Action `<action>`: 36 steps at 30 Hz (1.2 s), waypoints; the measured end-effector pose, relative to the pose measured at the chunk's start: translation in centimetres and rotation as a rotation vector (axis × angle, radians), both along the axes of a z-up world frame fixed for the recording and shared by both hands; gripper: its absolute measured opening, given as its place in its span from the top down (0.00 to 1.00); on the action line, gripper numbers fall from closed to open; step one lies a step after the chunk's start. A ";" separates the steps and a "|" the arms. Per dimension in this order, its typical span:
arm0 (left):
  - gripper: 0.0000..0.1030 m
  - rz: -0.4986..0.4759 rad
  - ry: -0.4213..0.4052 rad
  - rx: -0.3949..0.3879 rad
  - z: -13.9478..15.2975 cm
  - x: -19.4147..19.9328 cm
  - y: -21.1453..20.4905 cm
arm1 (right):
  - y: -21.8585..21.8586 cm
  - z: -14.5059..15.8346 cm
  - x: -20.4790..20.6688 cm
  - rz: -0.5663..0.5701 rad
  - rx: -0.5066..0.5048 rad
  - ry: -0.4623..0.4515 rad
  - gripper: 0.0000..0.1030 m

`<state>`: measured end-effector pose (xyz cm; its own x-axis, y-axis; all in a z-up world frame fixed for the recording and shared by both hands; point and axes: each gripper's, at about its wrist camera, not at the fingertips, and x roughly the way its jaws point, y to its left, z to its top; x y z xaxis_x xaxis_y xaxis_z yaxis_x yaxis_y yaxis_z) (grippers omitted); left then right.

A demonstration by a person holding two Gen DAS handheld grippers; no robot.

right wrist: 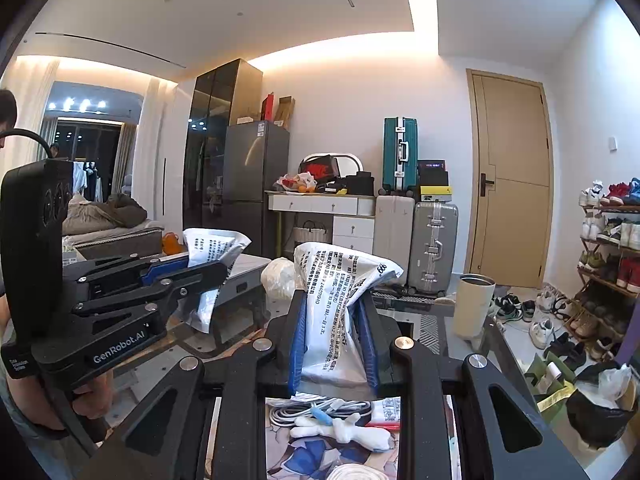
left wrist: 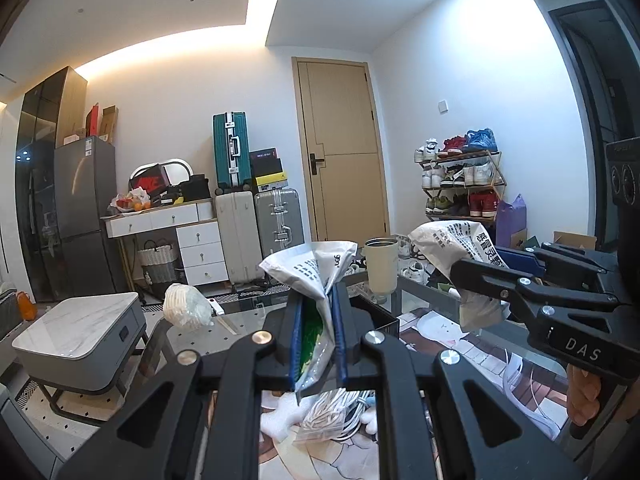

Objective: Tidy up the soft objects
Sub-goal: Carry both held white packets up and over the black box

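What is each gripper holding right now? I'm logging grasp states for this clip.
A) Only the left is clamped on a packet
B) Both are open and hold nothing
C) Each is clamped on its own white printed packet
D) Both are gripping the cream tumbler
C: the left gripper pinches a white printed packet between its blue pads, and the right gripper pinches another packet; the cream tumbler stands untouched on the table.
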<state>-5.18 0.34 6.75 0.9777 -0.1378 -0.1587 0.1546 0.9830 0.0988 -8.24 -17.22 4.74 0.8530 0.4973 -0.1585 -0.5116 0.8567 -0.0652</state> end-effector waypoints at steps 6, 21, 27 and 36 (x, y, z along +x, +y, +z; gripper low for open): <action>0.89 0.002 -0.001 -0.015 0.2 -0.2 0.4 | 0.2 0.2 0.7 -0.002 0.009 0.002 0.77; 0.89 0.048 -0.003 -0.106 3.1 8.9 1.3 | 2.9 3.3 8.2 -0.013 0.061 0.046 0.77; 0.89 0.046 0.012 -0.110 2.4 11.7 1.2 | 4.2 4.1 12.7 -0.033 0.048 0.064 0.77; 0.89 0.056 0.194 -0.140 -0.8 16.9 1.6 | 4.9 2.1 20.6 -0.073 0.019 0.241 0.77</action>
